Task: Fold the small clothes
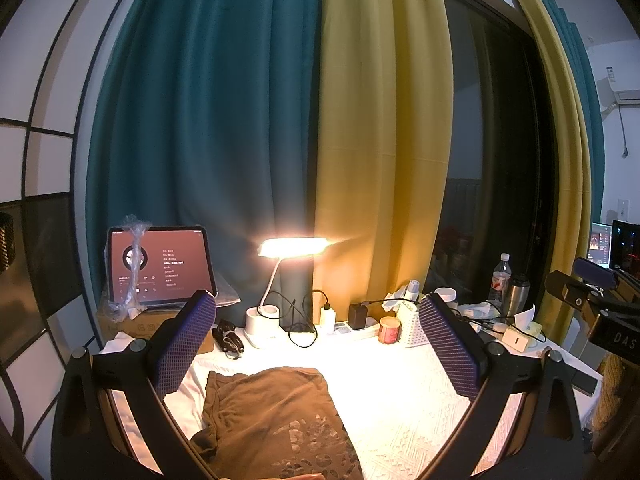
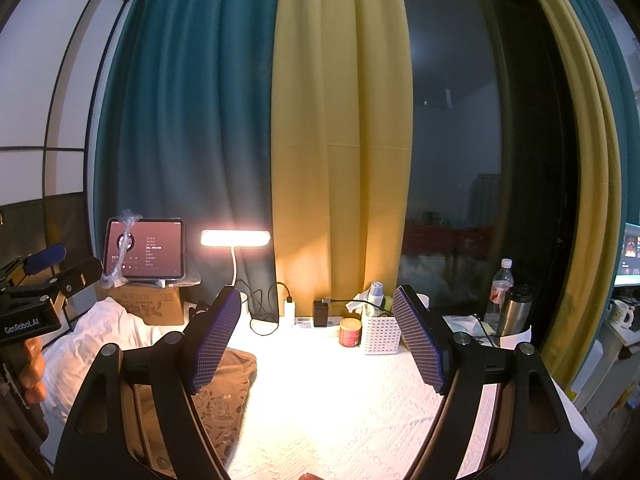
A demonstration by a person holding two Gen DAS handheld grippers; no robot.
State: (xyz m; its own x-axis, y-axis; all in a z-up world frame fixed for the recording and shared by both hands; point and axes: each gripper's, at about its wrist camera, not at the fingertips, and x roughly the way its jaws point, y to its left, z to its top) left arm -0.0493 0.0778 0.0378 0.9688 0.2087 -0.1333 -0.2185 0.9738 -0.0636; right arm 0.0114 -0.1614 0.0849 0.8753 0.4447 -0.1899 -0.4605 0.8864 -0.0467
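Left wrist view: left gripper [image 1: 320, 344] spread wide, empty, brown garment [image 1: 272, 412] flat between its fingers; right gripper [image 2: 316, 340] likewise apart. White perforated basket [image 2: 382, 332] beyond, holding crumpled tissue [image 2: 362, 298].

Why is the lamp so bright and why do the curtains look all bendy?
Left wrist view: the lamp glares, washing out the white cloth below it, while the brown garment stays dim. Right wrist view: the same lamp blows out less, and the frame corners go dark. In both views the fisheye lens bows the curtains outward; nothing looks blurred.
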